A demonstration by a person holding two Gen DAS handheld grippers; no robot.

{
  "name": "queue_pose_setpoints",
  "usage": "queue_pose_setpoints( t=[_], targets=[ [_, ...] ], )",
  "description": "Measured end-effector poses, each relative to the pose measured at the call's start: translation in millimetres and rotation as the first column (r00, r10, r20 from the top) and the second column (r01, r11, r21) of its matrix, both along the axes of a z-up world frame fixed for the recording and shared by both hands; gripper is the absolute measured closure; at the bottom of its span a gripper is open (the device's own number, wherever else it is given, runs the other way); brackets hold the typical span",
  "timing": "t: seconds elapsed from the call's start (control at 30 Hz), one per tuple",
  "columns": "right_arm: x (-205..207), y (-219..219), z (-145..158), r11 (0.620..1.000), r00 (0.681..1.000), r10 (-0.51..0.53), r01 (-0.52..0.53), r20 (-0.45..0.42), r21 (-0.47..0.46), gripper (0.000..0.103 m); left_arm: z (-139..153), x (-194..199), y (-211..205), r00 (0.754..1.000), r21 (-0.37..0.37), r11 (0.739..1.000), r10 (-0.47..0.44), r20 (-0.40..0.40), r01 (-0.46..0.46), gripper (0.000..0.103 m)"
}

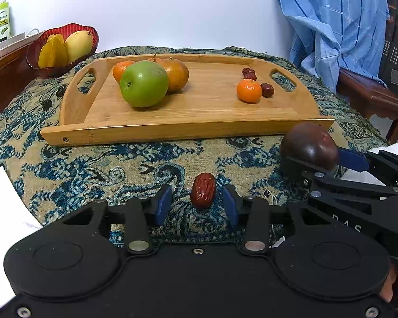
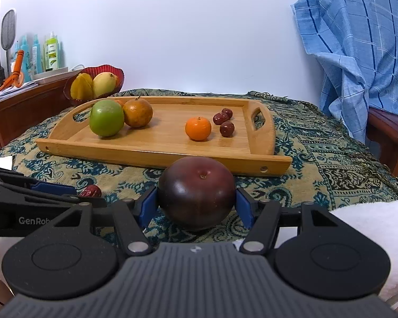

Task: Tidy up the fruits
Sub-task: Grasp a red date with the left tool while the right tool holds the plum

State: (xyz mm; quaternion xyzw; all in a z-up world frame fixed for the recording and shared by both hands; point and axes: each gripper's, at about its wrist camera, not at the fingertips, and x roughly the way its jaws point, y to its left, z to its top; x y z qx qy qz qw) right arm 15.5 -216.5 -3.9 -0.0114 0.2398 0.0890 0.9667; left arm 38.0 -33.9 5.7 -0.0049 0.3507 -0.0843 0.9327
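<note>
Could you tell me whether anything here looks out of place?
Only the small wrinkled red date, lying on the patterned cloth between the open left gripper fingers, while three similar dates sit in the wooden tray. Nothing looks spilled or damaged.

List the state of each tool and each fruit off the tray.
Left tool: open, pads either side of the red date, not touching.
Right tool: shut on the dark plum.
Red date: lying on the cloth.
Dark plum: gripped, near the wooden tray.
</note>
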Motion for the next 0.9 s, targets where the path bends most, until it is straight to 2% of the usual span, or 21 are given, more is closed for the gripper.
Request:
queue_pose_setpoints(
  t=[0.23,0.57,0.9],
  targets=[
    [1.1,1.8,-1.3,1.000,1.000,-0.001,0.001,-0.005,0.000,0.038,-3.0,-1.4,-3.5,1.000,0.015,1.000,0.004,0.013,-0.004,0.064],
    [3.6,2.4,-2.9,1.000,1.000,-0.003,0.003,-0.009,0.001,0.038,-2.1,-2.2,-11.2,0.999,0.035,0.999,-0.027,0.031,0.026,0.082],
    [5.8,-0.1,-1.9,1.000,1.000,-0.003,0.003,-0.012,0.023,0.038,8.6,-2.0,-14.0,0.997,0.056,0.998,-0.028,0.077,0.024,0.084]
  ],
)
